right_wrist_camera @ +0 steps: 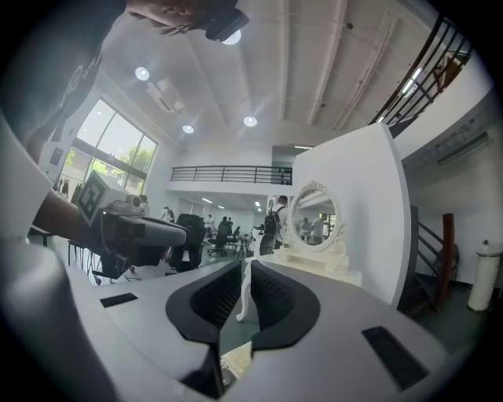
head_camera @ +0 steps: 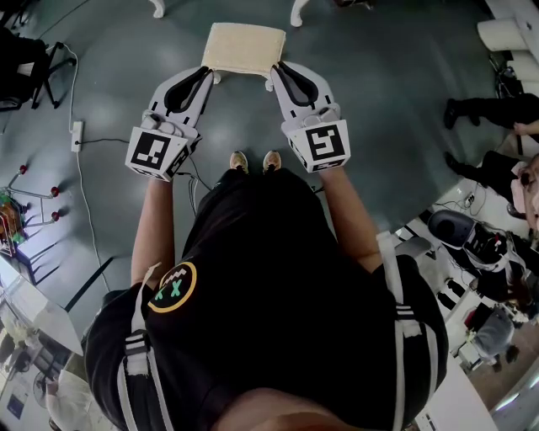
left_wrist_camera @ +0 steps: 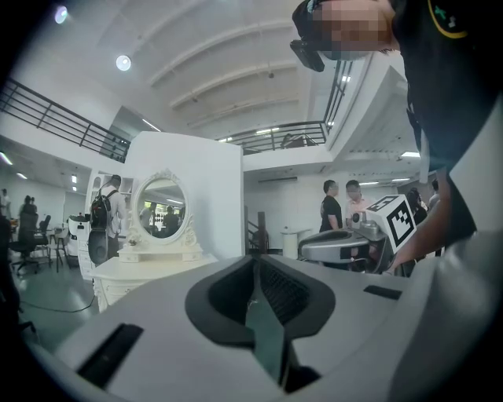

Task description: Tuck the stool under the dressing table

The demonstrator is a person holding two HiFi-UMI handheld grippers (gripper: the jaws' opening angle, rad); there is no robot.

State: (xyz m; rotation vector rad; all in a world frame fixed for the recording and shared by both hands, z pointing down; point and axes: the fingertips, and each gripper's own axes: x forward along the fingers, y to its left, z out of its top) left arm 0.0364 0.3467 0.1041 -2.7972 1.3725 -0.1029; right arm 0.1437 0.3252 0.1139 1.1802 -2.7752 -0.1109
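Stool (head_camera: 244,48) is seen on the floor, near side of the dressing table (head_camera: 296,10) legs, not tucked. Left gripper (head_camera: 210,74) jaws are clenched at its near-left corner. Right gripper (head_camera: 277,69) jaws are slightly parted at the near-right corner, with the stool edge low between them.

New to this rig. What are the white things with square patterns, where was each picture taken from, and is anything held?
A person holds a tool in each hand: the left hand-held gripper and the right hand-held gripper; the patterned cubes belong to them. The head view looks down from a camera on the person's head. The two gripper views come from cameras on each gripper, looking along its jaws. On the floor, before the feet, stands a cream-cushioned stool; ahead is a white dressing table with an oval mirror. Neither gripper holds anything: the left jaws are together, the right ones a slit apart.
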